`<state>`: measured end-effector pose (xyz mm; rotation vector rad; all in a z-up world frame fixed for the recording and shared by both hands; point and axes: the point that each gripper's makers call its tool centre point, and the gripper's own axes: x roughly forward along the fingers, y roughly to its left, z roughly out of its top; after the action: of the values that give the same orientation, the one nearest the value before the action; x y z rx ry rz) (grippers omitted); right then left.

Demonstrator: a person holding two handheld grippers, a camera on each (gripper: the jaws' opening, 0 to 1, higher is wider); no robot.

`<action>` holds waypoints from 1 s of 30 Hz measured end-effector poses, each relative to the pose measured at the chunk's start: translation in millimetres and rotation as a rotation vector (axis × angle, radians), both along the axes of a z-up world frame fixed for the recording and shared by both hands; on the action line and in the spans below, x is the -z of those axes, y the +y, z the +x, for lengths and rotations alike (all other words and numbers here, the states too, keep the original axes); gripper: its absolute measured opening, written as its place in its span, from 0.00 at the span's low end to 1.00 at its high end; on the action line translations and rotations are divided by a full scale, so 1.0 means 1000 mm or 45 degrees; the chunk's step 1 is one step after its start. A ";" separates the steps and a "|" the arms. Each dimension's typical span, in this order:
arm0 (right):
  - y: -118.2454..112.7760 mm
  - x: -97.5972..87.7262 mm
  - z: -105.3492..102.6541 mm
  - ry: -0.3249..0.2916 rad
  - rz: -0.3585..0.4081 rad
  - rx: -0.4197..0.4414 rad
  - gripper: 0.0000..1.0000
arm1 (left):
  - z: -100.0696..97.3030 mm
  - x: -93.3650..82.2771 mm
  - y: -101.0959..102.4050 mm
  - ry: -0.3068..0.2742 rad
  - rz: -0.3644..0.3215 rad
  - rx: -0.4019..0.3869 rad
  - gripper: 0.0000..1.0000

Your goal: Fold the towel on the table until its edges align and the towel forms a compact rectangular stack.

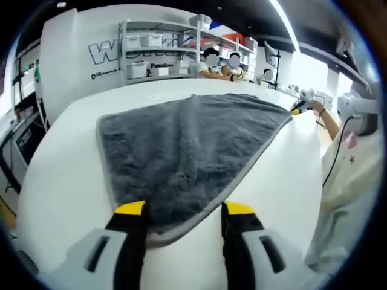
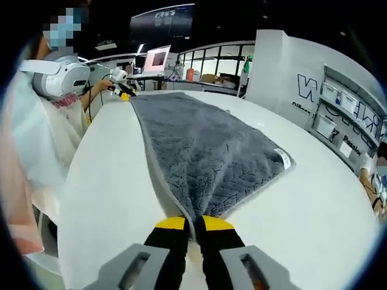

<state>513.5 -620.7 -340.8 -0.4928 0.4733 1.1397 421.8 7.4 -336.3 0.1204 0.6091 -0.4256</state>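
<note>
The white table [image 1: 66, 181] carries everything, its broad rounded top running out to the shelving [image 1: 157, 48] against the far wall in the left gripper view. Spread flat across the middle of that table lies the grey towel [image 1: 181, 151], a plush cloth with a pale hem, and every place here is told from it. In the right gripper view the towel [image 2: 205, 151] stretches away lengthwise, a small white label [image 2: 282, 157] at its right-hand corner. At the towel's near corner the left gripper [image 1: 184, 216] stands with its yellow-tipped jaws wide apart, the corner lying between them, not pinched. At another corner the right gripper [image 2: 193, 225] has its jaws drawn narrow, nipping the towel's edge between the tips. Beside the towel's long edge stands a person in a pale top [image 2: 36, 139], a headset worn above.
</note>
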 end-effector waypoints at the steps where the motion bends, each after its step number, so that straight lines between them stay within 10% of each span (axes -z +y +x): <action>1: -0.001 0.000 0.000 0.001 -0.004 -0.003 0.08 | 0.000 0.000 0.000 0.001 -0.002 -0.001 0.52; 30: -0.004 -0.001 -0.006 0.047 -0.030 -0.017 0.13 | -0.001 -0.001 -0.002 0.009 -0.014 0.021 0.57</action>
<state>507.9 -624.4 -340.0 -0.4969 0.5168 1.1590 420.7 5.3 -334.9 0.1134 0.6127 -0.4453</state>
